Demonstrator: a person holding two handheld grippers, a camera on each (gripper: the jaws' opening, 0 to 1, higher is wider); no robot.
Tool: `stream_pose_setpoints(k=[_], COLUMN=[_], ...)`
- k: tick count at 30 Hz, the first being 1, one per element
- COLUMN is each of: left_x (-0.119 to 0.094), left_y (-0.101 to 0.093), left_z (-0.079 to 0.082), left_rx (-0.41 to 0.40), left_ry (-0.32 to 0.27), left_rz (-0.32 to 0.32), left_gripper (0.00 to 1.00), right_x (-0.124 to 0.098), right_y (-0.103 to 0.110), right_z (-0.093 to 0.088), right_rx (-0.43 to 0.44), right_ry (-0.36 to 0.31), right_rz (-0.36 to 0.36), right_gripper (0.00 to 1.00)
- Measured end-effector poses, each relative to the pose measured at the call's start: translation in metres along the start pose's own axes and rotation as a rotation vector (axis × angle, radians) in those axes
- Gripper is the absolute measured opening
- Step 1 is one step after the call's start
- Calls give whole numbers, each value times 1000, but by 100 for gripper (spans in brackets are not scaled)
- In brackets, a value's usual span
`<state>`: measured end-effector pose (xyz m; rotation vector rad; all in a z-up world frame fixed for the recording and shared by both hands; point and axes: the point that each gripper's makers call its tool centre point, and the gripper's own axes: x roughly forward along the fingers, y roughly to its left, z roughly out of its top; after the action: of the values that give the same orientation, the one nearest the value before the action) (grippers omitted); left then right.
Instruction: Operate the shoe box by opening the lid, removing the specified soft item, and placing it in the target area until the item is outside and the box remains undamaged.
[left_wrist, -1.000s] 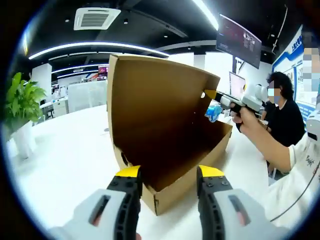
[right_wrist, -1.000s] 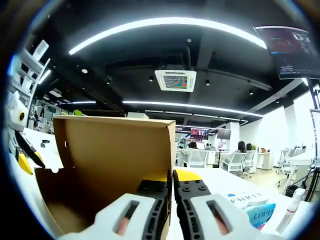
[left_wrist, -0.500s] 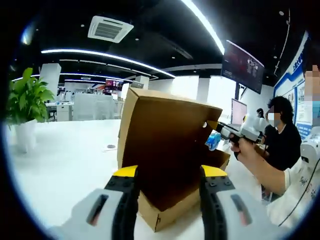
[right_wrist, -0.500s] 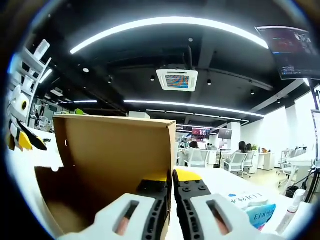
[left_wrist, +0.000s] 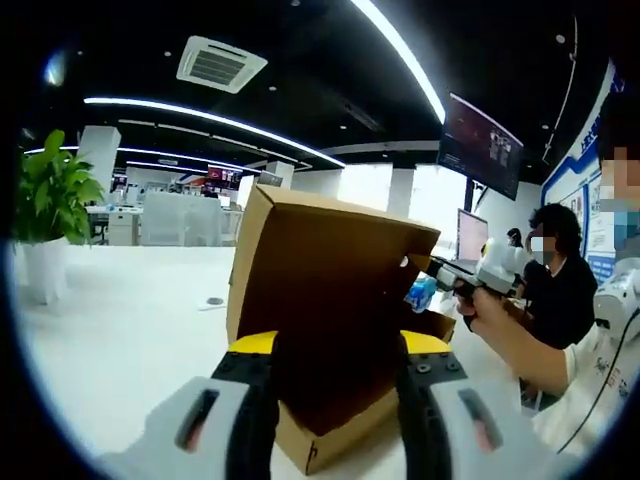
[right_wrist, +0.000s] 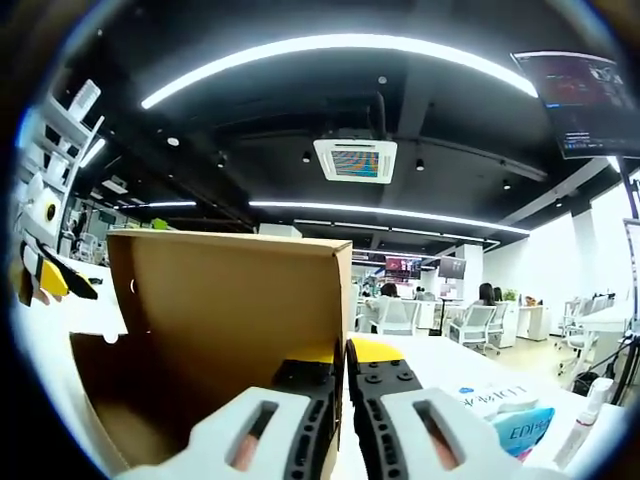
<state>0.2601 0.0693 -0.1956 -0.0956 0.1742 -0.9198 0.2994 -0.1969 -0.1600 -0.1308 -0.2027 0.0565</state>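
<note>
The cardboard shoe box (left_wrist: 335, 330) stands on the white table (left_wrist: 130, 330) with its lid (right_wrist: 235, 300) raised nearly upright. In the left gripper view the left gripper (left_wrist: 338, 348) sits with its 2 yellow-tipped jaws spread wide, 1 on each side of the box's near corner and gripping nothing. The right gripper (right_wrist: 340, 352) has its jaws pressed together on the lid's right edge, holding it up; in the left gripper view it reaches in from the right, in a person's hand (left_wrist: 482, 310), to that same edge.

The soft item is not visible: the box interior is dark in the left gripper view and hidden behind the lid in the right gripper view, so presumably it lies low inside. A blue-and-white packet (right_wrist: 510, 415) lies on the table to the right of the box.

The box looks light and thin-walled; the lid hinge would likely crease if forced back. The soft item would probably compress, so a mid-body pinch seems safest.
</note>
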Motion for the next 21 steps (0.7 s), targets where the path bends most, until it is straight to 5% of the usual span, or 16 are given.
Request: stream_pose_setpoints(k=[21], left_x=[-1], left_y=[-8], left_z=[12], left_rx=[55], left_ry=[-26], left_rz=[13], left_gripper=[52], right_x=[-9], right_y=[3], right_z=[-1], right_rx=[-29], right_ry=[9], right_rz=[14], right_gripper=[2])
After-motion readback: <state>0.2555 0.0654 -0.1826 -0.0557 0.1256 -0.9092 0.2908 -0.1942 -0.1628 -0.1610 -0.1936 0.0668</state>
